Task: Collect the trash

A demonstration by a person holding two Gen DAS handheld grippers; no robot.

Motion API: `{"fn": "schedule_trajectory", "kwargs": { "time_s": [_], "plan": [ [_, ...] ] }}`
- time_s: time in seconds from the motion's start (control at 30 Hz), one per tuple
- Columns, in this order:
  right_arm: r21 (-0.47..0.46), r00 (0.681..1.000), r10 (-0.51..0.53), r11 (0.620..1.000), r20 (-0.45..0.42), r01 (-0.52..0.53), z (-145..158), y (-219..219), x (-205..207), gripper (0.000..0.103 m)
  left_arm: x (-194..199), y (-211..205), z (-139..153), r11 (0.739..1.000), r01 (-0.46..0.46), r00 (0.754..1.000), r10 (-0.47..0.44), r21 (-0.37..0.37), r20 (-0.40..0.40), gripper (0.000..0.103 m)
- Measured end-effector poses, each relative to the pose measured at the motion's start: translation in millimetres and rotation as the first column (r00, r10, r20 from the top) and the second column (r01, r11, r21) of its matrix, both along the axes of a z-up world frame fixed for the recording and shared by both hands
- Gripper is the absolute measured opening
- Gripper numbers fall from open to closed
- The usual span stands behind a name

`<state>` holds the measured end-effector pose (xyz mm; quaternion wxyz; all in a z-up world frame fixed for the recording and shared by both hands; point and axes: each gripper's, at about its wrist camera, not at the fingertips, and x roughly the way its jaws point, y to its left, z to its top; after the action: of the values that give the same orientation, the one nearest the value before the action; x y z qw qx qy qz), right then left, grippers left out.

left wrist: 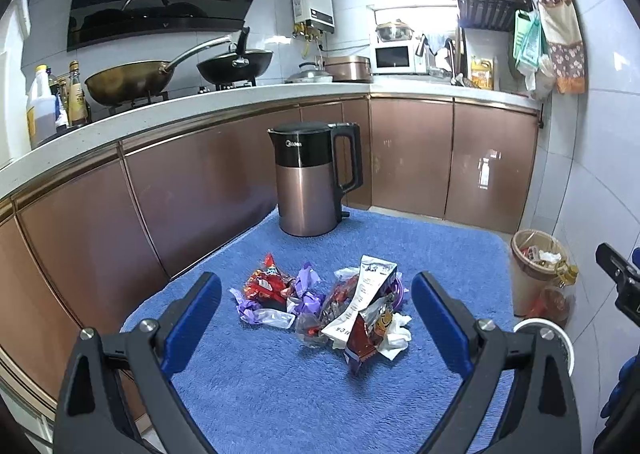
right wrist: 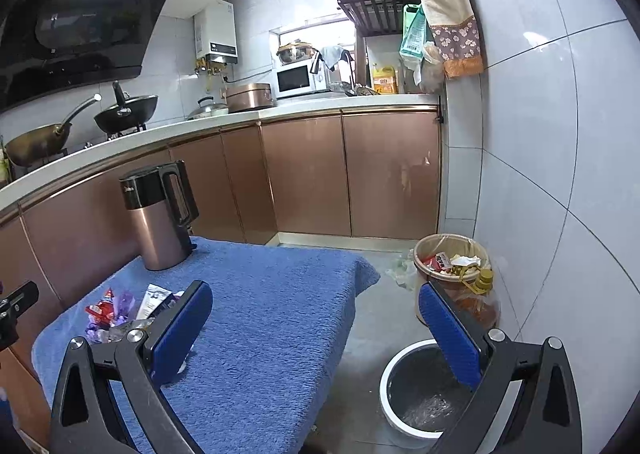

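Observation:
A pile of trash lies on the blue towel-covered table: red and purple candy wrappers, a white receipt, a brown packet, crumpled tissue. My left gripper is open and empty, its blue fingers either side of the pile, a little short of it. The pile also shows in the right wrist view, left of my right gripper, which is open and empty above the table's right edge. A white-rimmed bin with a black liner stands on the floor under the right finger.
A copper and black kettle stands at the table's far edge. A tan wastebasket full of rubbish and an oil bottle stand by the tiled wall. Kitchen cabinets and a counter with woks run along the left and back.

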<state>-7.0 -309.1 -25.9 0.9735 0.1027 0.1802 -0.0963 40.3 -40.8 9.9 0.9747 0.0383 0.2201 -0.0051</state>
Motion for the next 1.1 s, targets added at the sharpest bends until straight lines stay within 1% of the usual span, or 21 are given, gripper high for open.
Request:
{"fn": "schedule_trajectory", "kwargs": {
  "time_s": [0.17,0.47,0.67,0.9,0.97,1.1],
  "plan": [
    [-0.037,0.999,0.019,0.999,0.030,-0.017,14.2,3.3,-18.5,0.103,-21.5,6.3,13.7,1.000,-0.013,0.999,0.013,-0.015,0.037,0.096],
    [-0.058,0.997,0.036,0.998,0.073,-0.032,37.2,12.9,-55.3,0.103,-64.4,20.6,35.3,0.999,-0.026,0.994,0.030,-0.037,0.110,0.096],
    [-0.068,0.994,0.044,0.997,0.103,-0.037,48.8,18.4,-77.1,0.103,-85.1,22.1,44.3,0.999,-0.034,0.988,0.039,-0.035,0.151,0.096],
    [-0.082,0.993,0.051,0.996,0.104,-0.043,54.4,21.5,-86.5,0.103,-95.7,28.1,45.8,0.997,-0.059,0.980,0.068,-0.057,0.187,0.096],
    [-0.069,0.992,0.044,0.997,0.115,-0.036,52.7,23.0,-87.7,0.103,-93.8,32.3,45.2,0.996,-0.063,0.981,0.073,-0.063,0.180,0.096],
    [-0.029,0.993,0.070,0.997,0.098,-0.068,49.4,21.1,-84.9,0.103,-85.5,45.5,41.2,0.996,-0.067,0.986,0.076,-0.064,0.147,0.096]
  ]
}}
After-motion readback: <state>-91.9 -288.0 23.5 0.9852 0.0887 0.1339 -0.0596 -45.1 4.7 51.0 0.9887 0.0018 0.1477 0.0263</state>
